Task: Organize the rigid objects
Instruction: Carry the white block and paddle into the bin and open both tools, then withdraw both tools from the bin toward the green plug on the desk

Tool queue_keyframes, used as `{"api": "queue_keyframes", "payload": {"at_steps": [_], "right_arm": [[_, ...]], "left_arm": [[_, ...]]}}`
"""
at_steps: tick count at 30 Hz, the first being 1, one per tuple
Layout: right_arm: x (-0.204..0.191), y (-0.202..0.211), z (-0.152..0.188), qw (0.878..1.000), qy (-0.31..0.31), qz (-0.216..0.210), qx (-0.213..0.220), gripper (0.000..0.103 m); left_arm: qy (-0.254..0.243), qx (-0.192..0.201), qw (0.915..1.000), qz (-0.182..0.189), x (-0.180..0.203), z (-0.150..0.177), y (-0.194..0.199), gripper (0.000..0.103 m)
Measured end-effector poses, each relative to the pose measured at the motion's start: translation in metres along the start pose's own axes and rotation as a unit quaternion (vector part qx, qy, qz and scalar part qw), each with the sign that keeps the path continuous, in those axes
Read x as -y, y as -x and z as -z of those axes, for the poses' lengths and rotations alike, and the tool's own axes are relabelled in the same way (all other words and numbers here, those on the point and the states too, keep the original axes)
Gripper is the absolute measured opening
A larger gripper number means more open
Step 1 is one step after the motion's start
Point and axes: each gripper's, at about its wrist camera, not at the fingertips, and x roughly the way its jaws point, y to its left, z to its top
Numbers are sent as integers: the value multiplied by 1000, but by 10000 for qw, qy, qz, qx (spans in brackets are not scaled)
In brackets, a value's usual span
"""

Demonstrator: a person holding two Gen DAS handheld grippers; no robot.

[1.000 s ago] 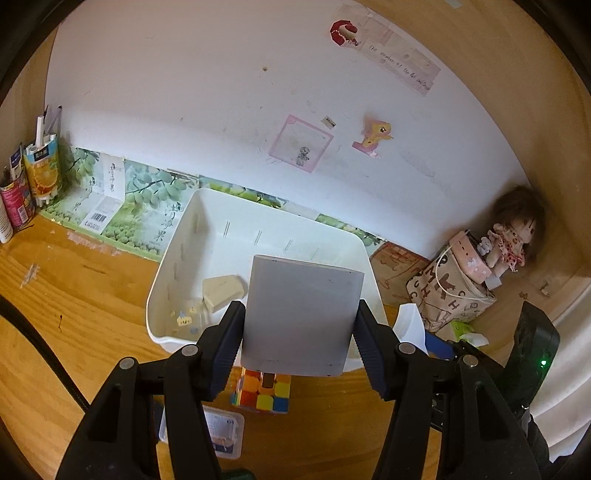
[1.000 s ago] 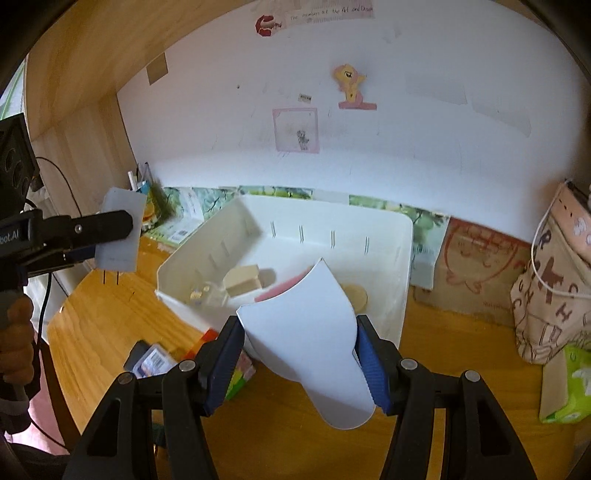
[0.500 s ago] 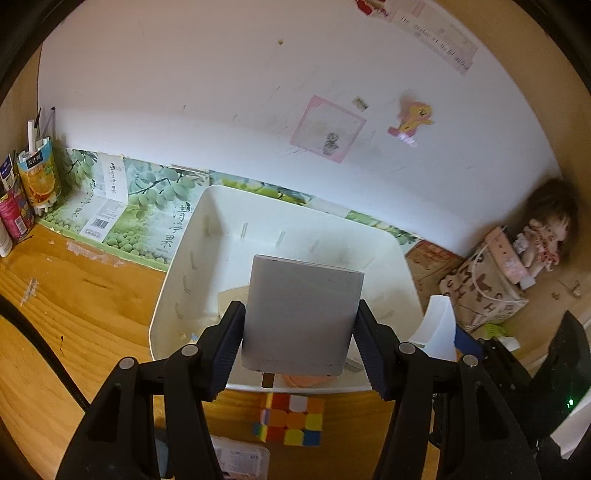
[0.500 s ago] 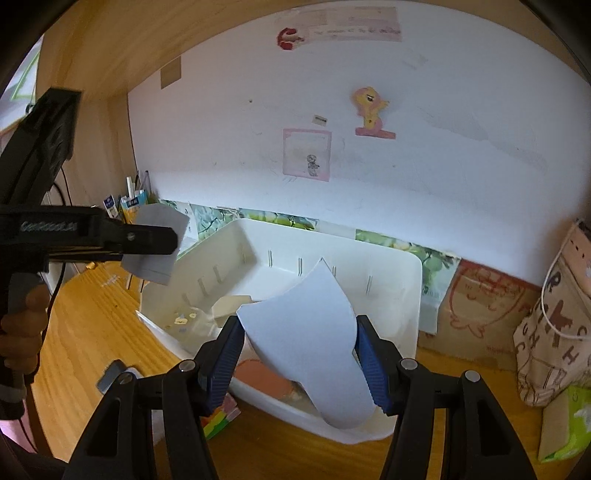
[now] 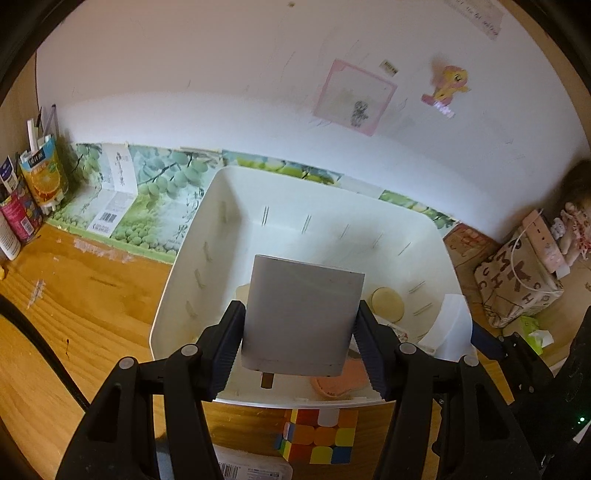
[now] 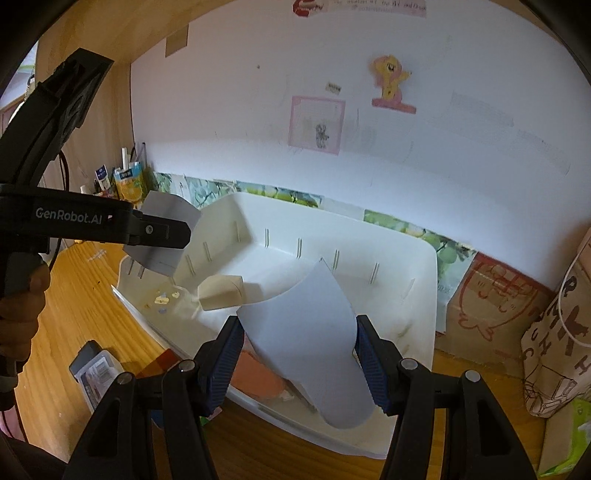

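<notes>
1 white bin (image 5: 177,295), 2 grippers, 1 puzzle cube (image 5: 319,437), 1 doll (image 5: 574,229).

A white wall (image 5: 221,92) is filling the background, carrying a pink-framed drawing (image 5: 354,98) and a yellow pony sticker (image 5: 448,83). A wooden desk (image 5: 74,295) is running beneath it, with a strip of green fruit-printed paper (image 5: 155,192) lining the joint. Wooden side panels (image 6: 110,33) are enclosing the nook under soft, even light.
</notes>
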Motion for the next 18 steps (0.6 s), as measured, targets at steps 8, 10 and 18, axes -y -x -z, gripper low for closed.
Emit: {"api": "queue_keyframes", "payload": {"at_steps": [8,10,18], "right_arm": [[4,0,1,9999,-115,84,-6,74],[5,1,1,9998,-162,107,-5,77],[2,22,-6,9995,-229,147,166,81]], "left_arm": [[-91,454,9989,23,5,-5,17,85],[-108,542,9985,-27,6,-7,23,85],[139,960,9953,-35,0,-2,53,85]]}}
